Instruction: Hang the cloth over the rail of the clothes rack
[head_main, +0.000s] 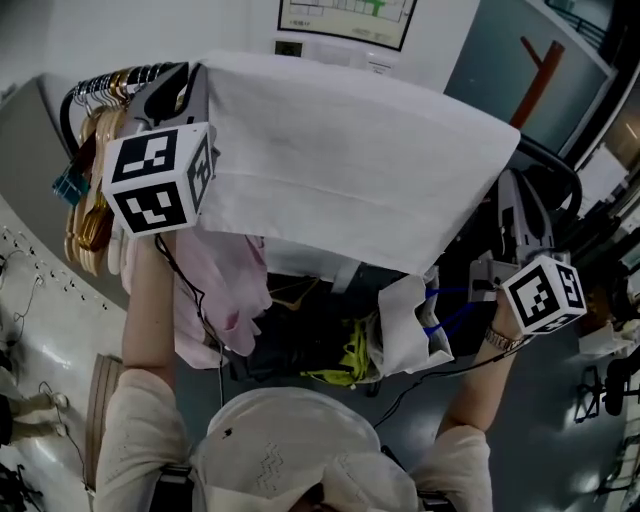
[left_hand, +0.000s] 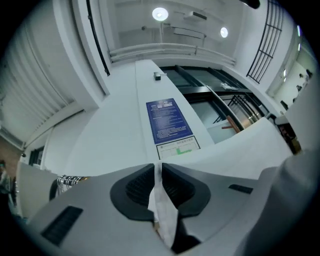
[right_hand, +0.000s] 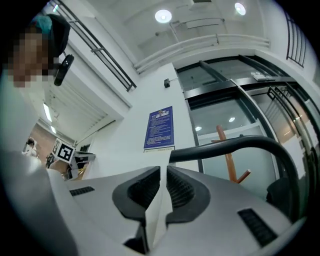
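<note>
A large white cloth (head_main: 340, 160) is spread out wide between my two grippers, held up in front of the clothes rack. My left gripper (head_main: 178, 95) holds the cloth's left corner; in the left gripper view its jaws (left_hand: 158, 167) are shut on a fold of the cloth (left_hand: 162, 205). My right gripper (head_main: 512, 190) holds the right corner, and its jaws (right_hand: 163, 172) pinch a thin edge of the cloth (right_hand: 156, 215). The rack's black rail (right_hand: 240, 145) curves just beyond the right gripper, and in the head view the rail (head_main: 555, 165) shows past the cloth's right edge.
Wooden and metal hangers (head_main: 95, 150) crowd the rail's left end. A pink garment (head_main: 225, 290), a yellow-green item (head_main: 350, 360) and a white bag (head_main: 405, 330) hang or lie below the cloth. A wooden coat stand (head_main: 540, 70) stands behind, beside a blue wall notice (left_hand: 167, 120).
</note>
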